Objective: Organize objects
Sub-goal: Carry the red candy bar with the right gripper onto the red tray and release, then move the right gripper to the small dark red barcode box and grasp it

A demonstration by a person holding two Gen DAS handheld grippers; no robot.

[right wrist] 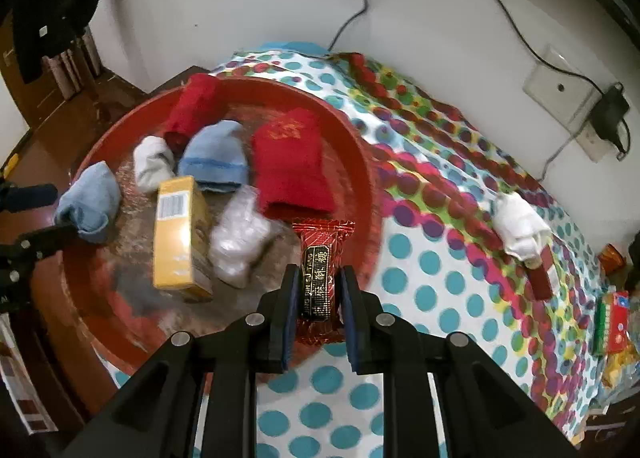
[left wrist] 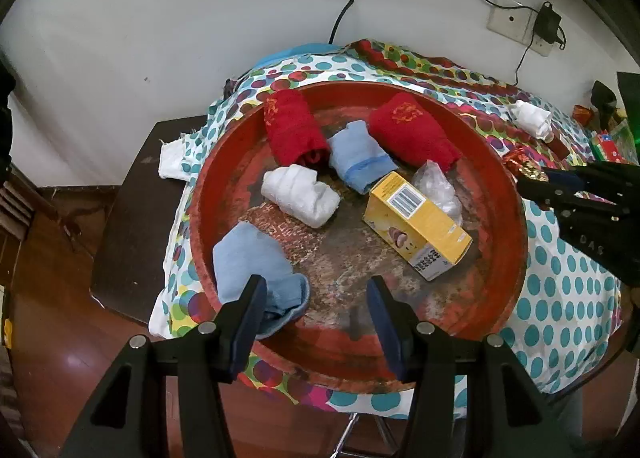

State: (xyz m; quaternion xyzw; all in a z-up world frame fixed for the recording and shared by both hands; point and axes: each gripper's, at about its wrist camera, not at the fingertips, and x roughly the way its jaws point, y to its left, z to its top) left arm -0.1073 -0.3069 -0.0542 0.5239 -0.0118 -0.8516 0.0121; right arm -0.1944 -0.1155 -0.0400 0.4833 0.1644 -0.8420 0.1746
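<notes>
A round red tray holds two red rolled towels, two light blue ones, a white one, a yellow box and a clear plastic bag. My left gripper is open and empty over the tray's near edge, beside the near blue towel. My right gripper is shut on a red candy wrapper above the tray's right rim; it also shows in the left wrist view.
The tray sits on a polka-dot tablecloth. A white rolled towel lies on the cloth to the right with a small red box. Colourful packets lie at the far right. Cables and a wall socket are behind.
</notes>
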